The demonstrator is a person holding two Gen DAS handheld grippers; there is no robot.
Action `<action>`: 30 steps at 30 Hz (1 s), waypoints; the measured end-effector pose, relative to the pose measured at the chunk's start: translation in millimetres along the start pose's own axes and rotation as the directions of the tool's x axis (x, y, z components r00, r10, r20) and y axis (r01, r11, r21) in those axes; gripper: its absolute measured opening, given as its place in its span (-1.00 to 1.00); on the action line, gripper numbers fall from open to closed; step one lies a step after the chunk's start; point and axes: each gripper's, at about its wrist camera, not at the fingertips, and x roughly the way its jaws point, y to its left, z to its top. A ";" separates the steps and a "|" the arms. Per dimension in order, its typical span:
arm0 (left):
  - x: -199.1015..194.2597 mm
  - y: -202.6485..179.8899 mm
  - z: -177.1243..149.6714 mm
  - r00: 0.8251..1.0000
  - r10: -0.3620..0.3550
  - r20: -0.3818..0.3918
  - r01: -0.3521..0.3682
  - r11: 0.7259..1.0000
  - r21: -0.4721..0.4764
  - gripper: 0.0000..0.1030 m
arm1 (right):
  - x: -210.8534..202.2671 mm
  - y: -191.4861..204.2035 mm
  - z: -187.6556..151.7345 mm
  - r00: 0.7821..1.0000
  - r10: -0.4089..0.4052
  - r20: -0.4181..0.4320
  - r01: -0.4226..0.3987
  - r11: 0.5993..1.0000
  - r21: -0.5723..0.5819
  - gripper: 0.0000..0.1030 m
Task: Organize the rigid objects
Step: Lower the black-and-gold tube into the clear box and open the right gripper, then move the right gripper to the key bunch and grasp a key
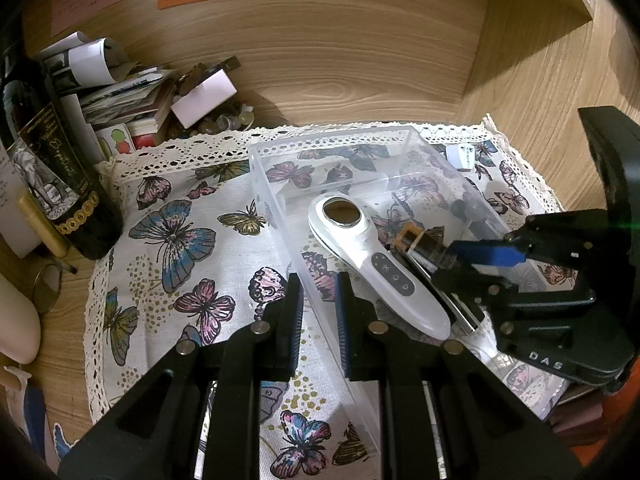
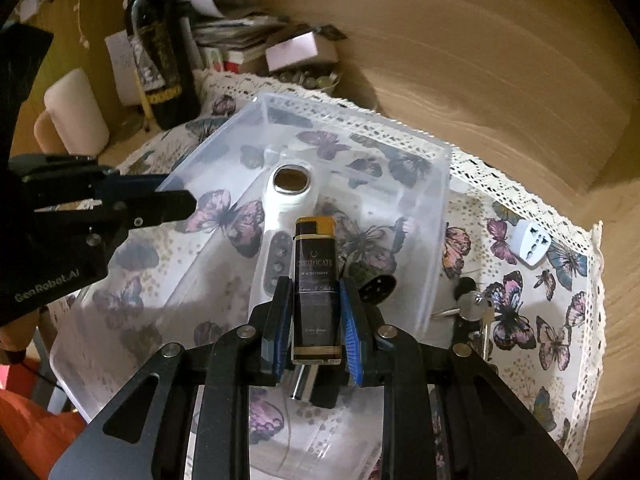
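Note:
A clear plastic box [image 1: 332, 140] [image 2: 352, 112] stands on the butterfly cloth. Inside it lies a white handheld device [image 1: 376, 264] [image 2: 280, 216] with a round metal head. My left gripper [image 1: 318, 280] [image 2: 180, 200] is shut on the box's left wall, one finger on each side. My right gripper [image 2: 314, 284] [image 1: 452, 260] is shut on a black and gold lighter [image 2: 314, 280] [image 1: 424, 246] and holds it, tilted down, over the box right beside the white device.
A white plug adapter [image 2: 532, 246] [image 1: 464, 156] and keys [image 2: 472, 304] lie on the cloth right of the box. A dark wine bottle [image 1: 48, 168] [image 2: 160, 60], a paper pile [image 1: 116, 92] and a cream mug [image 2: 76, 112] crowd the left. Wooden walls close the back and right.

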 end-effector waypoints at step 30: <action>-0.1 0.3 -0.2 1.000 0.002 -0.001 -0.002 1.000 0.000 -0.70 | -49.4 -95.6 -33.5 0.975 -0.211 0.066 0.181 0.934 0.307 -0.34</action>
